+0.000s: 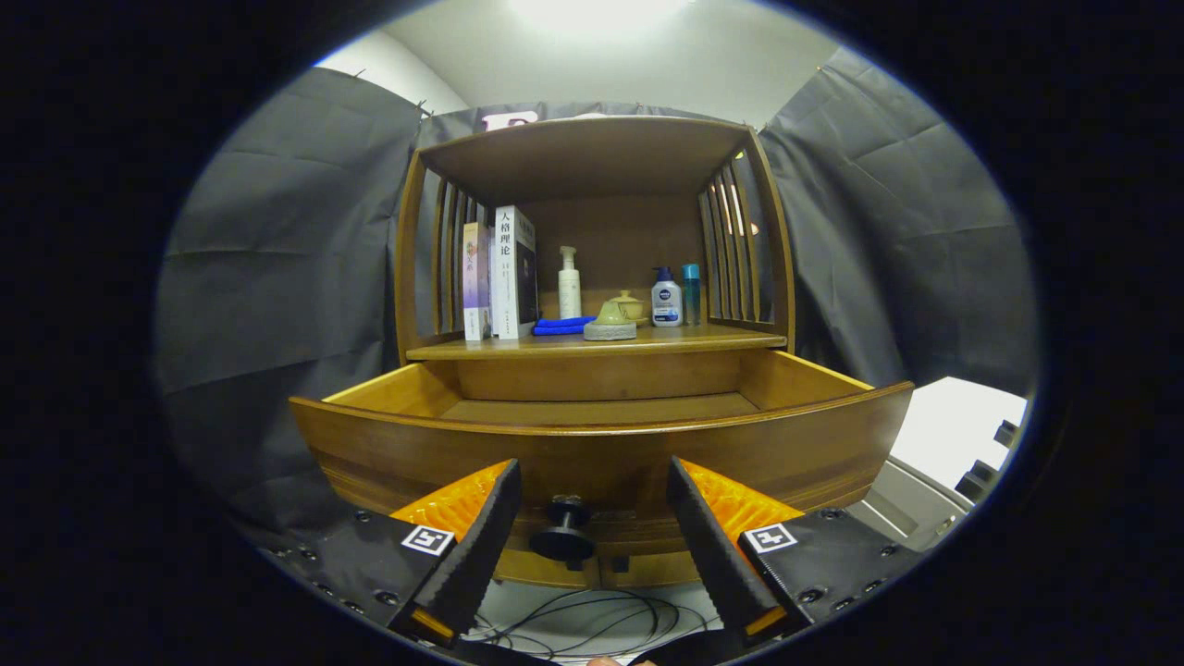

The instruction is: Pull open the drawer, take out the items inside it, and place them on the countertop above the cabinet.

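Gripper [592, 541] agape, knob [562, 536] between (untouched), drawer [601, 444] out

Beyond the parted jaws, the cabinet's countertop [666, 340] carries two upright books [499, 273] on the left, then a white pump bottle [569, 282], a folded blue cloth [562, 325], a small teapot [610, 321], a white-and-blue bottle [666, 298] and a teal bottle [691, 292].

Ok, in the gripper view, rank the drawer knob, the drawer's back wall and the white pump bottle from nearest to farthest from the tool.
1. Drawer knob: between the open fingers of the tool, untouched.
2. Drawer's back wall: beyond the fingers, across the pulled-out drawer.
3. White pump bottle: farthest, on the countertop above, right of the books.
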Available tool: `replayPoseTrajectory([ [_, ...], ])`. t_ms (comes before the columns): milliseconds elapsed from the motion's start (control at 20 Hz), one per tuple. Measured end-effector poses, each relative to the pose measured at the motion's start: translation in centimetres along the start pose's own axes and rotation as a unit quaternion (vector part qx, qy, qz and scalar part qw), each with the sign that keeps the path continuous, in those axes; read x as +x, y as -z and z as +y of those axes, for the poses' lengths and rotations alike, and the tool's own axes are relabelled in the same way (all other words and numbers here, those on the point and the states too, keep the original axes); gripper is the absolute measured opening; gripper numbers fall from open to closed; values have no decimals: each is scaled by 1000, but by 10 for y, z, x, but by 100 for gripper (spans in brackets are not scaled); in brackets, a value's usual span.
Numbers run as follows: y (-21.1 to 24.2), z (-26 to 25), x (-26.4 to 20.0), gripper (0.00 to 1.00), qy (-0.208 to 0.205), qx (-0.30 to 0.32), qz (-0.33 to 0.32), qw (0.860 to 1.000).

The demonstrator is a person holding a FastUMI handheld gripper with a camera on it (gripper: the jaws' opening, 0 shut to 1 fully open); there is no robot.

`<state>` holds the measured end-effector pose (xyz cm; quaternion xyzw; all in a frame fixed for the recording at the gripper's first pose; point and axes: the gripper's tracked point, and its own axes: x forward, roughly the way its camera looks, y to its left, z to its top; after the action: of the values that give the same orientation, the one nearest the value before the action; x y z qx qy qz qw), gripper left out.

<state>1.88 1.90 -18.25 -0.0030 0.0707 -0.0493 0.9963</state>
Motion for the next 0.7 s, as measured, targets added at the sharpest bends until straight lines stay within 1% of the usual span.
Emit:
replayPoseTrajectory([
  [50,3,1,5,98,4,-5,3,1000],
  [100,7,-3,9,98,16,-9,11,1000],
  [200,10,-1,3,98,22,-11,0,1000],
  [250,8,1,8,98,23,-15,-2,1000],
  [400,7,1,10,98,22,-8,-4,1000],
  [600,5,7,22,98,8,8,10,1000],
  [700,0,7,31,98,10,4,8,1000],
])
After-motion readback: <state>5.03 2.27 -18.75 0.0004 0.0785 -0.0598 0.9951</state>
